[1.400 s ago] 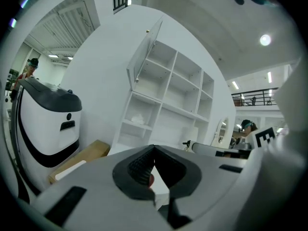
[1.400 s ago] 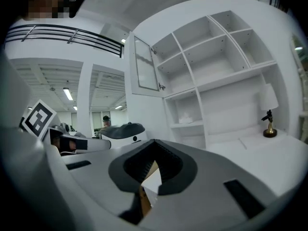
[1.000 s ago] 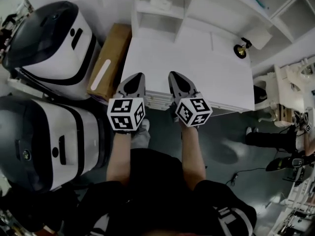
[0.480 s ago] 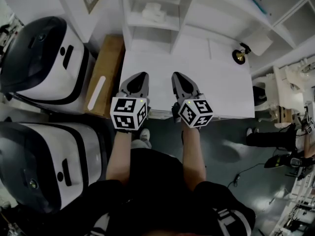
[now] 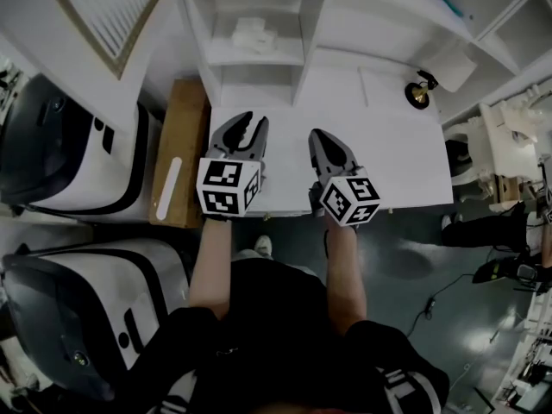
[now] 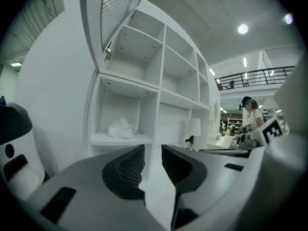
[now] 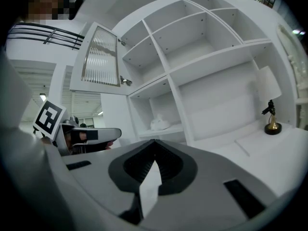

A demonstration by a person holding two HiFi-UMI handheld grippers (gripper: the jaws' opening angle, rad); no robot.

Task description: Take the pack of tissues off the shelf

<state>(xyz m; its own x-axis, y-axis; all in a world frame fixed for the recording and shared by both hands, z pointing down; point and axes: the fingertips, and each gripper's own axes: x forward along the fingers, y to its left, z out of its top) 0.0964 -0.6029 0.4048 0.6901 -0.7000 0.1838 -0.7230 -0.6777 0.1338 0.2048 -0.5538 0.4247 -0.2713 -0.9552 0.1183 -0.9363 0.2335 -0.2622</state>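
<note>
The pack of tissues [image 5: 254,34] is a white crumpled bundle on a low shelf of the white shelf unit [image 5: 306,37], and it also shows in the left gripper view [image 6: 121,128] and the right gripper view [image 7: 160,124]. My left gripper [image 5: 253,124] hovers over the white desk, well short of the shelf. Its jaws are opening, with a narrow gap and nothing between them [image 6: 152,148]. My right gripper [image 5: 321,136] hangs beside it over the desk, shut and empty [image 7: 154,141].
The white desk [image 5: 388,153] carries a small brass lamp [image 5: 419,93] at its back right. A cardboard box [image 5: 181,162] stands left of the desk. Two large white-and-black machines [image 5: 69,153] fill the left side. A louvred cabinet door [image 5: 108,11] hangs open above.
Both grippers have moved forward over the desk toward the shelf unit. The left gripper's jaws have parted; the right's stay closed. The tissue shelf now sits lower in the head view.
</note>
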